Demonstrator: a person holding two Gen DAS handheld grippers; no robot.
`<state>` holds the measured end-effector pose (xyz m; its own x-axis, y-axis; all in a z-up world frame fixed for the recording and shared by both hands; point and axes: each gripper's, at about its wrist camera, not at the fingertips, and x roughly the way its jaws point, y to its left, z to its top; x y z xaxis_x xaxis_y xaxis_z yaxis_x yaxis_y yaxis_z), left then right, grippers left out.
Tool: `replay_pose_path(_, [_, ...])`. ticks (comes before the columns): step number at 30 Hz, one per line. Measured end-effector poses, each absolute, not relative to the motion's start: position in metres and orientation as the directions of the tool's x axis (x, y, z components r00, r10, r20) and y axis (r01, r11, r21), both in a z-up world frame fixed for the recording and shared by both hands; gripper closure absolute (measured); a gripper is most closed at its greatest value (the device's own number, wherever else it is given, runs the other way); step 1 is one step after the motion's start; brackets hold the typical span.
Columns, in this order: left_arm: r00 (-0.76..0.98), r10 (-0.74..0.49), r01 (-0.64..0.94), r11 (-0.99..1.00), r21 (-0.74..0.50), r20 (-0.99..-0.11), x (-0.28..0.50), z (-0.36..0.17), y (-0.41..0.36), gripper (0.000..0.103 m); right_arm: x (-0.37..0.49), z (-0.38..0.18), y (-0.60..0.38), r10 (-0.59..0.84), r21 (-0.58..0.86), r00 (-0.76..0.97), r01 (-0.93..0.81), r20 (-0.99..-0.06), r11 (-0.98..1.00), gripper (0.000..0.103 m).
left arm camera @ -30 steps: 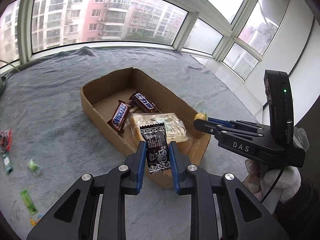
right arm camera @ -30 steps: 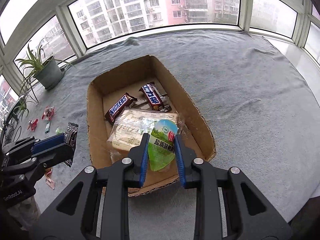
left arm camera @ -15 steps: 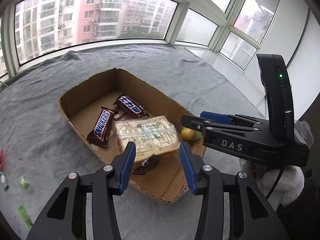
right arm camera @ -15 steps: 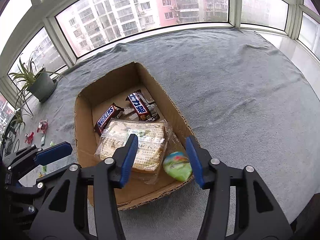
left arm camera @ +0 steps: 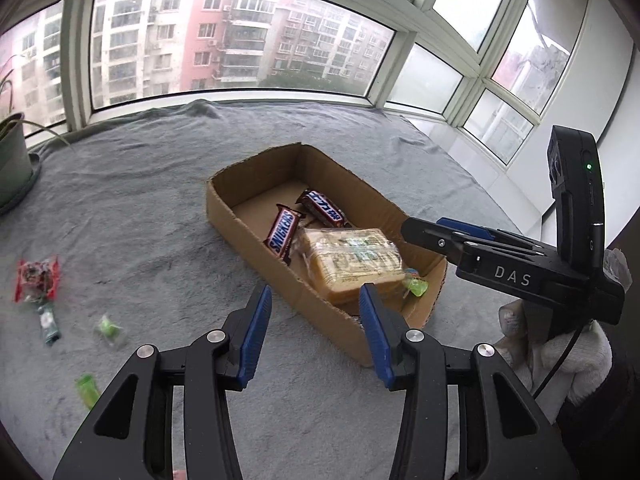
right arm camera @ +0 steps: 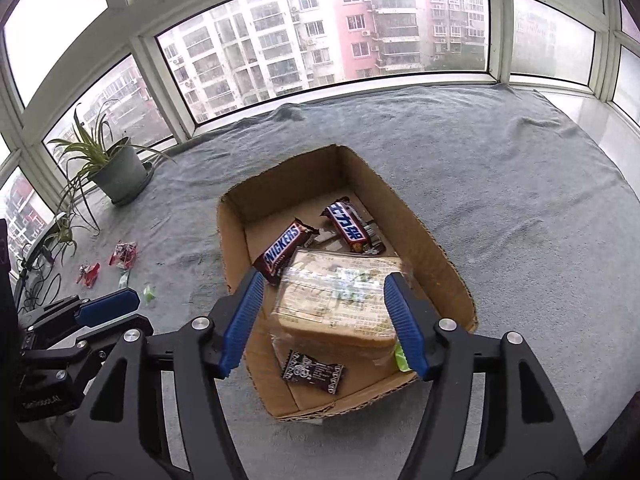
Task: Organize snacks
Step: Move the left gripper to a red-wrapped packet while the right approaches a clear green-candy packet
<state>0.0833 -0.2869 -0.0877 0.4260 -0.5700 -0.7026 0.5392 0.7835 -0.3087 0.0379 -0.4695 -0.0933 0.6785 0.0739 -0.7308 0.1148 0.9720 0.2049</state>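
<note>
A cardboard box [left arm camera: 224, 216] [right arm camera: 440, 256] sits on the grey blanket. It holds two Snickers bars [left arm camera: 283, 232] [right arm camera: 282, 251], a wrapped bread pack [left arm camera: 352, 258] [right arm camera: 336, 300], a black snack packet [right arm camera: 313, 372] and a green packet [left arm camera: 416, 285] [right arm camera: 400, 354]. My left gripper [left arm camera: 316, 334] is open and empty, above the box's near left corner. My right gripper [right arm camera: 322, 326] is open and empty over the bread pack; it also shows in the left wrist view [left arm camera: 472, 246].
Loose snacks lie on the blanket left of the box: a red packet [left arm camera: 38, 278] [right arm camera: 125, 254], small green packets [left arm camera: 108, 326] [left arm camera: 88, 390] [right arm camera: 149, 292]. A potted plant [right arm camera: 120, 172] stands by the window at the far left.
Both grippers opened and dropped their packets into the box: the black one from the left, the green one from the right. Both then pulled back from the box.
</note>
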Motion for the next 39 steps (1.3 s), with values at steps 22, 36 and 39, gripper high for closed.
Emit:
replay_pose_path(22, [0.603,-0.226,-0.018,0.955,-0.297,-0.765,0.139,-0.119,-0.006,0.059,0.097,-0.112,-0.308,0.26,0.222,0.591,-0.138,-0.764,0.965,0.036])
replay_pose_path(36, [0.54,-0.218,-0.164,0.92,-0.356,-0.813,0.169,-0.154,0.059,0.048,0.135,-0.165,-0.234,0.256,0.16,0.484,-0.23,-0.837,0.96,0.036])
replay_pose_path(39, [0.523,-0.215,-0.173,0.921,-0.35,-0.825,0.181,-0.161,0.053,0.048,0.141,-0.173,-0.228,0.252,0.158,0.47,-0.23,-0.846,0.96,0.036])
